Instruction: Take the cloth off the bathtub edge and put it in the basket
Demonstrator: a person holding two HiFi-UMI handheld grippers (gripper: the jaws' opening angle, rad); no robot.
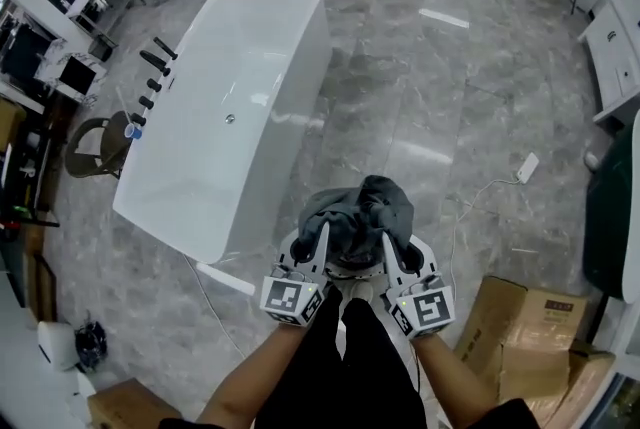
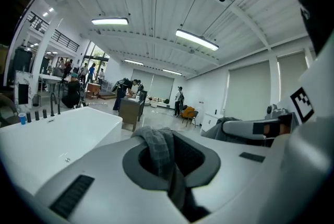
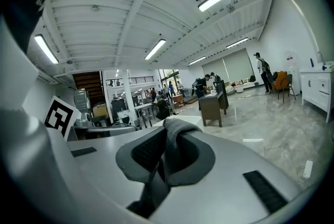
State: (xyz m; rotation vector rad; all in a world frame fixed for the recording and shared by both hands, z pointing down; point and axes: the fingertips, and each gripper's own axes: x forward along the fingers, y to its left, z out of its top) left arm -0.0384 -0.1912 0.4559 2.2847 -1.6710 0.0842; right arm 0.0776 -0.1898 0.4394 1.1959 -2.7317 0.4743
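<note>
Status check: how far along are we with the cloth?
Done: cloth is off the bathtub edge. In hand: left gripper and right gripper both have jaws shut on it. Left: drop it in the basket, seemingly the white rim just below.

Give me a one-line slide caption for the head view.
Left gripper and right gripper, both shut on the grey cloth, hold it bunched beside the white bathtub's near end.

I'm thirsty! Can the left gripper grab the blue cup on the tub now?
Probably not: the left gripper is shut on the cloth, and the blue cup sits across the bathtub.
</note>
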